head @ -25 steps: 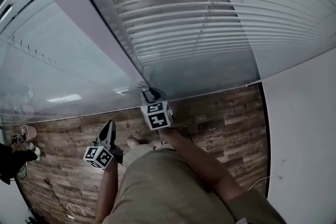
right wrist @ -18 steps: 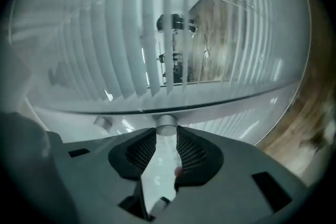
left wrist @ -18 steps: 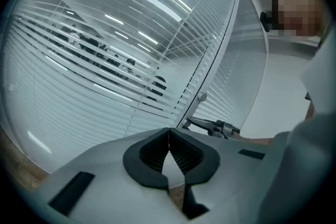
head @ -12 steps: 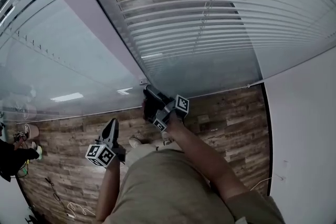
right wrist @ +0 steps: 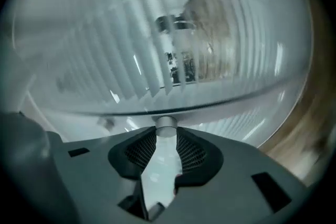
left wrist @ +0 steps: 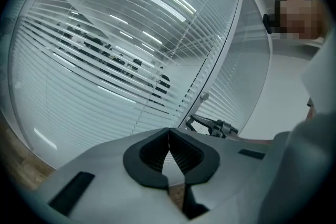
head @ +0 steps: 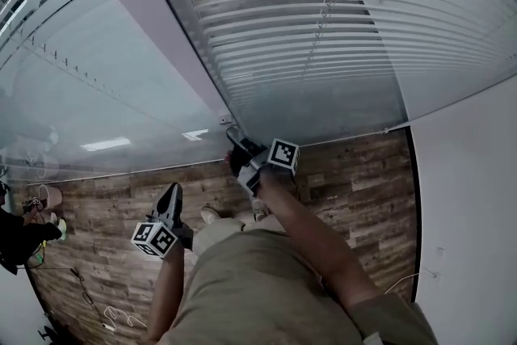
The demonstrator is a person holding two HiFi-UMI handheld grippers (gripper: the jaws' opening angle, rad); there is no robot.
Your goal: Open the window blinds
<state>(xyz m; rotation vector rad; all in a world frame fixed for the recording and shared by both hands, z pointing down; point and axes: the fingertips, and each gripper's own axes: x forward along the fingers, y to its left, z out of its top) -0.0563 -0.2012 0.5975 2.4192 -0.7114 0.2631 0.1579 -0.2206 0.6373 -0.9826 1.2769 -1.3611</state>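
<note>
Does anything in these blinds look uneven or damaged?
Slightly. In the left gripper view, the blinds show dark gaps in one middle band, while the rest looks closed. Nothing looks broken; it may be only the viewing angle.

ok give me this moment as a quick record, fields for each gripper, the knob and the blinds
right gripper: jaws closed on the knob
left gripper: jaws together, empty, held low, touching nothing
knob: small, round, metal, on the frame between two panes
blinds: slats down, gaps between them show the room beyond
</note>
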